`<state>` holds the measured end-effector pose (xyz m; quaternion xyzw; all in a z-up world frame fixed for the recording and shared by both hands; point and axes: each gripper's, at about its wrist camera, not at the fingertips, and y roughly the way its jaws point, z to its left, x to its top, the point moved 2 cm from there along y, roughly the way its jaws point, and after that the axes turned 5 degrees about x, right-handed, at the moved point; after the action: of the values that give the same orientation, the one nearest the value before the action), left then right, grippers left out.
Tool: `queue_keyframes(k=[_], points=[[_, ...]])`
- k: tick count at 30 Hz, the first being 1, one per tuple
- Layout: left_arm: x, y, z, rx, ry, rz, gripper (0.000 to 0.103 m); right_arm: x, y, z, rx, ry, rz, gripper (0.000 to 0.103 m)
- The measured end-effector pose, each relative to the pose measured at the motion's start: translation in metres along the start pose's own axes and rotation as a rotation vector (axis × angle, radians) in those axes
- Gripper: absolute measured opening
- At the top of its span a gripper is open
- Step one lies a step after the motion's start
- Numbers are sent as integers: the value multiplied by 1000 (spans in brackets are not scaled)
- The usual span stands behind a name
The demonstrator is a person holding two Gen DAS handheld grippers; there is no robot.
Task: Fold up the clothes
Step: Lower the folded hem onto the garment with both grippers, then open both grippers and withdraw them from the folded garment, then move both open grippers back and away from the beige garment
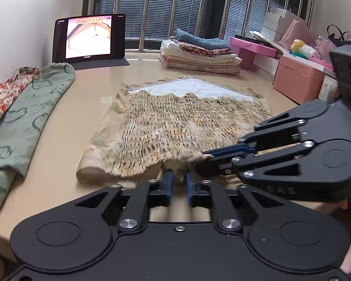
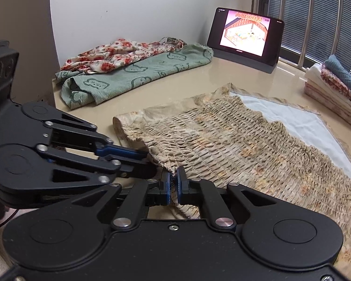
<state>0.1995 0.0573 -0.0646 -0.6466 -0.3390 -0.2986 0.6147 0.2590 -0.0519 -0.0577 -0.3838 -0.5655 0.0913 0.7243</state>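
While one beige table (image 1: 138,70) carries everything, the largest item on it is one tan smocked garment (image 1: 170,126), spread flat at the table's middle with a white lining panel (image 1: 187,87) showing at its far edge. Left of the garment lie two loose cloths: one green towel with bear outlines (image 1: 28,121) and, touching its outer side, one red floral cloth (image 1: 2,98). Beyond the garment, toward the window, sits one stack of folded textiles (image 1: 199,51) topped by a blue piece; the number of layers is unclear. One tablet (image 1: 89,38) stands lit at the far left of the garment. Right of the stack are at least two pink boxes (image 1: 299,79).

Two grippers meet at the garment's near hem. The left gripper (image 1: 179,180) has its blue pads (image 1: 168,179) parted slightly, with frilled hem cloth between them; whether they pinch it I cannot tell. The right gripper (image 2: 173,179) is clenched on a bunched fold of the same hem, just beside the left one.
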Motion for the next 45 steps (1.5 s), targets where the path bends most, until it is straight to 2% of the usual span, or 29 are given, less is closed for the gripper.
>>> queue_keyframes(k=[1, 2, 5, 7, 9, 12, 15, 18, 23, 25, 27, 29, 31, 32, 34, 38, 42, 45], points=[[-2, -5, 1, -1, -6, -2, 35, -1, 0, 0, 2, 2, 3, 8], [-4, -9, 2, 0, -14, -7, 36, -1, 0, 0, 4, 2, 3, 9], [-8, -20, 7, -1, -26, 2, 37, -3, 0, 0, 20, 12, 6, 26], [-10, -26, 12, -6, -45, 5, 38, -4, -3, 1, 27, 16, 4, 41], [-9, -31, 18, -20, -75, 0, 39, -4, -8, 3, 27, 17, -10, 43], [-5, -39, 26, -36, -118, -27, 39, -2, -19, 3, 27, 38, -58, 43], [0, -40, 30, -10, -125, -55, 39, 4, -22, 1, 9, 71, -114, 40], [0, -37, 33, 4, -149, -46, 39, 12, -10, 0, -7, 103, -118, 18], [-7, -39, 36, 21, -142, -25, 39, 8, 14, 8, -28, 82, -54, 12], [-9, -40, 39, 22, -152, -21, 49, 5, 15, 9, -40, 71, -61, 13], [-9, -41, 41, 21, -160, -25, 55, 5, 2, 5, -30, 113, -118, 13], [-8, -44, 40, 17, -158, -37, 63, 6, -21, -2, -42, 151, -202, 21], [-8, -45, 35, 5, -142, -45, 79, 4, -48, -13, -87, 182, -265, 52], [-8, -45, 32, -1, -134, -49, 82, 1, -62, -19, -114, 189, -280, 55], [-8, -46, 26, -13, -119, -57, 89, -9, -84, -31, -186, 179, -258, 56], [-8, -42, 8, -59, -84, -55, 91, -37, -108, -47, -344, 97, -96, 55], [-6, -34, -19, -118, -36, -42, 92, -62, -110, -50, -384, 27, 53, 53], [-4, -29, -42, -161, 15, -34, 92, -69, -101, -46, -377, -18, 88, 49]])
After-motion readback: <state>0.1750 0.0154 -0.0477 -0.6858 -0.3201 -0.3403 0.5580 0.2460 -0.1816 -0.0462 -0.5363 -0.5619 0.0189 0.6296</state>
